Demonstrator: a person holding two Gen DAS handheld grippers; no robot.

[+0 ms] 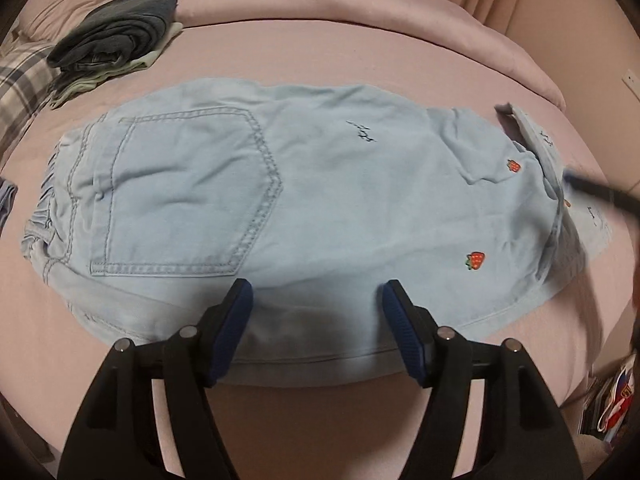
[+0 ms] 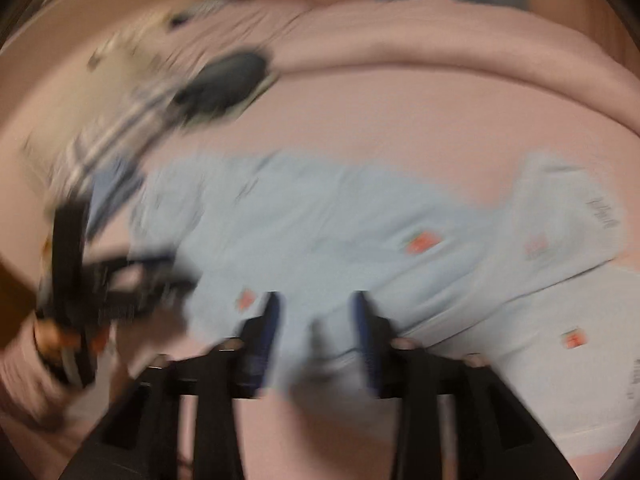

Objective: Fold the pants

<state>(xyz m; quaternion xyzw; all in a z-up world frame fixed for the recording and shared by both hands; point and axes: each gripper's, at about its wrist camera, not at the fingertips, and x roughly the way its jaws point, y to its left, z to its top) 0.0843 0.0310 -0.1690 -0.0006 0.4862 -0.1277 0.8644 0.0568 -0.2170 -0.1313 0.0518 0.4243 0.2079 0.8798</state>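
Note:
Light blue denim pants [image 1: 304, 200] with red strawberry patches lie flat across the pink bed, back pocket up, waistband at the left, one leg end folded over at the right. My left gripper [image 1: 316, 300] is open and empty, its blue pads just above the pants' near edge. In the blurred right wrist view the pants [image 2: 340, 232] fill the middle. My right gripper [image 2: 316, 316] is open over their near edge, nothing between the pads. The left gripper shows in the right wrist view [image 2: 120, 280] at the left. A dark blur of the right gripper [image 1: 600, 192] shows at the right edge.
A stack of folded dark and pale clothes [image 1: 116, 36] lies at the far left of the bed [image 1: 360, 52]. A plaid pillow [image 1: 20, 80] lies at the left edge. A rolled pink duvet [image 1: 400, 4] runs along the back. Items lie on the floor [image 1: 612, 400] at the right.

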